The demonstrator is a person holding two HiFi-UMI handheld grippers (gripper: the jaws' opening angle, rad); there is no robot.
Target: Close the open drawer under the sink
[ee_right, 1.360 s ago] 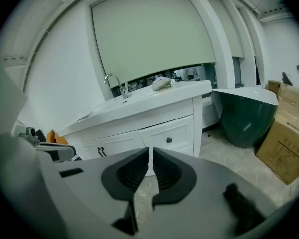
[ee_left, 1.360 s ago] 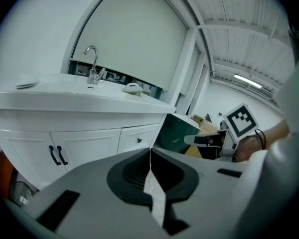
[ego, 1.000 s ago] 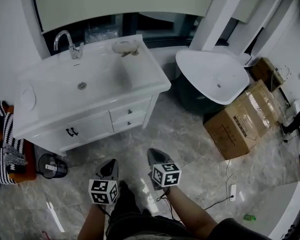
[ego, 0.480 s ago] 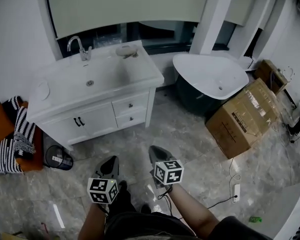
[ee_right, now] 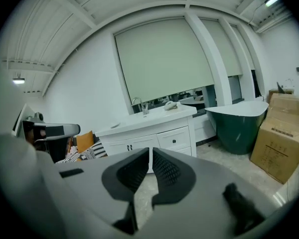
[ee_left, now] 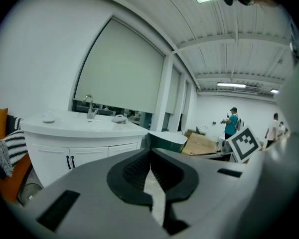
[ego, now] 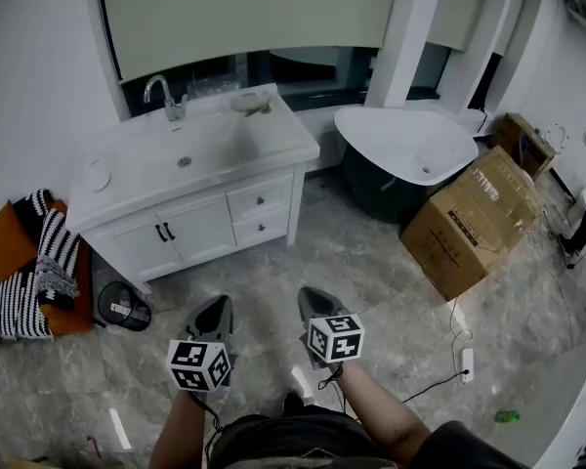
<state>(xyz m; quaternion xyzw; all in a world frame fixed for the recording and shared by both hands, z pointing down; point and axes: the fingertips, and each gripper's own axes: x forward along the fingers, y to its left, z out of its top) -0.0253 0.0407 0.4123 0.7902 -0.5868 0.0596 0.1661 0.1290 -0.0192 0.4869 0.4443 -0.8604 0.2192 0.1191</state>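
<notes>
Back from the vanity [ego: 190, 233], left claw [ego: 213, 313] and right claw [ego: 314, 303] both pressed together, pinching nothing.
Since a second ago I have drawn away: the vanity sits farther off at 11 o'clock, its two drawers [ego: 260, 201] flush with the front. Bare marble floor [ego: 303, 257] gives free room ahead. Bathtub [ego: 405, 145] at 1 o'clock, cardboard box [ego: 474, 223] at 2, waste bin [ego: 125, 308] at 9 beside striped cushions [ego: 29, 272].

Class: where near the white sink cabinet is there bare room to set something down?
Free: white countertop right of the basin, in front of the soap dish; grey marble floor between cabinet and brown cardboard box. Crowded: cabinet's left, striped cushions and black bin.
</notes>
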